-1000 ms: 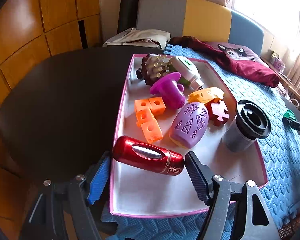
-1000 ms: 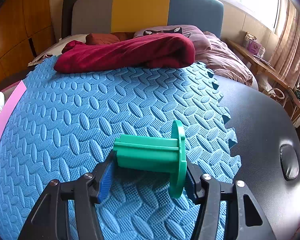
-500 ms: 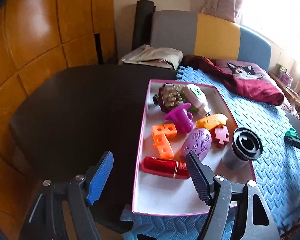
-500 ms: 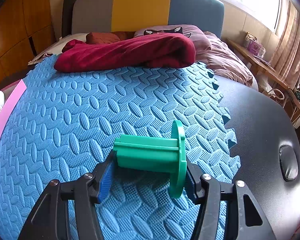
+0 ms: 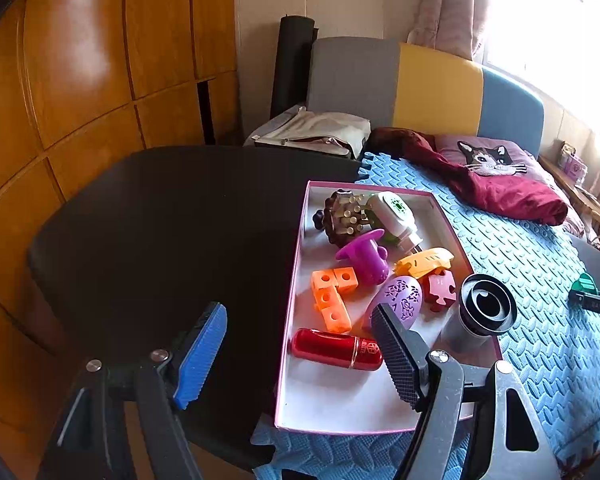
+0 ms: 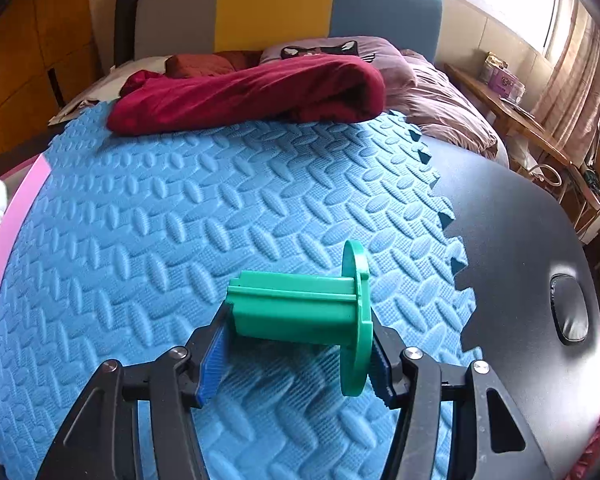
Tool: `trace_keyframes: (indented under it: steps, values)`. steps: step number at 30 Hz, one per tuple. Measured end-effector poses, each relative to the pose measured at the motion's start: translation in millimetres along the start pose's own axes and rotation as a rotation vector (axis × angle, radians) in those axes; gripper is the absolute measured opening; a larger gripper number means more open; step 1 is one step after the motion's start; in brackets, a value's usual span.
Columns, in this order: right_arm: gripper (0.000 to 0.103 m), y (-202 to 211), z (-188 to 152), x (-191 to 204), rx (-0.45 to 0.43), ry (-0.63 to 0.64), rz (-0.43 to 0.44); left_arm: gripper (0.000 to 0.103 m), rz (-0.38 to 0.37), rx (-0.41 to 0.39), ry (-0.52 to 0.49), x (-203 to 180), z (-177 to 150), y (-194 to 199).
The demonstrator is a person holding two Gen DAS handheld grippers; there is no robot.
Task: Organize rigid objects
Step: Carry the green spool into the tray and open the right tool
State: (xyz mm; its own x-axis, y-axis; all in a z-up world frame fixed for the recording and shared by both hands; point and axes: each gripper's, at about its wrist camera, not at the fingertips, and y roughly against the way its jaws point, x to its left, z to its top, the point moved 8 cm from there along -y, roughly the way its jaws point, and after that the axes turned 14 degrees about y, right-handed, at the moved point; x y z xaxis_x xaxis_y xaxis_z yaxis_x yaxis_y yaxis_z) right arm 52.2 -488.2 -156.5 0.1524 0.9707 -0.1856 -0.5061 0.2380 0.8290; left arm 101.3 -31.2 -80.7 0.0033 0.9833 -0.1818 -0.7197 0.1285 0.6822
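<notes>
A pink-rimmed white tray (image 5: 332, 408) lies on the blue foam mat (image 5: 540, 280). It holds a red capsule (image 5: 336, 349), orange cubes (image 5: 332, 296), a purple egg shape (image 5: 400, 300), a magenta mushroom piece (image 5: 366, 258), a red puzzle piece (image 5: 439, 290), a grey cup (image 5: 480, 316) and other toys. My left gripper (image 5: 300, 356) hovers open and empty above the tray's near left edge. My right gripper (image 6: 294, 354) is shut on a green spool (image 6: 304, 308), held sideways just above the mat; the spool (image 5: 585, 285) also shows at the left wrist view's right edge.
The mat (image 6: 180, 220) covers part of a black table (image 5: 160, 232) (image 6: 520, 260). A dark red cloth (image 6: 252, 96) lies along the mat's far edge. The tray's pink rim (image 6: 4, 248) runs down the right wrist view's left side. A black oval pad (image 6: 570, 312) sits on the table.
My left gripper has lifted and drawn back from the red capsule, which now lies free in the tray. The right gripper and green spool have stayed put.
</notes>
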Motion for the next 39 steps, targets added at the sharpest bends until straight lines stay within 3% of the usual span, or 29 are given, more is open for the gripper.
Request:
trace_keyframes:
  steps: [9,17,21,25,29,39]
  values:
    - [0.059,68.1,22.7,81.9,-0.143,0.117,0.155,0.076,0.008,0.010,0.026,9.8,-1.9,-5.0]
    - [0.059,145.2,29.1,206.1,-0.264,0.326,0.449,0.076,0.031,-0.012,0.076,28.8,4.9,-3.5]
    - [0.059,168.1,19.9,272.3,-0.264,0.414,0.608,0.076,0.050,-0.028,0.110,43.4,12.0,-1.2]
    - [0.059,164.5,17.0,325.6,-0.212,0.453,0.719,0.076,0.068,-0.040,0.137,57.3,16.2,0.1]
    - [0.059,144.9,19.6,359.1,-0.164,0.474,0.722,0.076,0.078,-0.041,0.151,66.1,17.6,-0.8]
    - [0.060,82.9,24.4,372.1,-0.071,0.464,0.502,0.076,0.083,-0.031,0.152,71.3,14.0,-5.3]
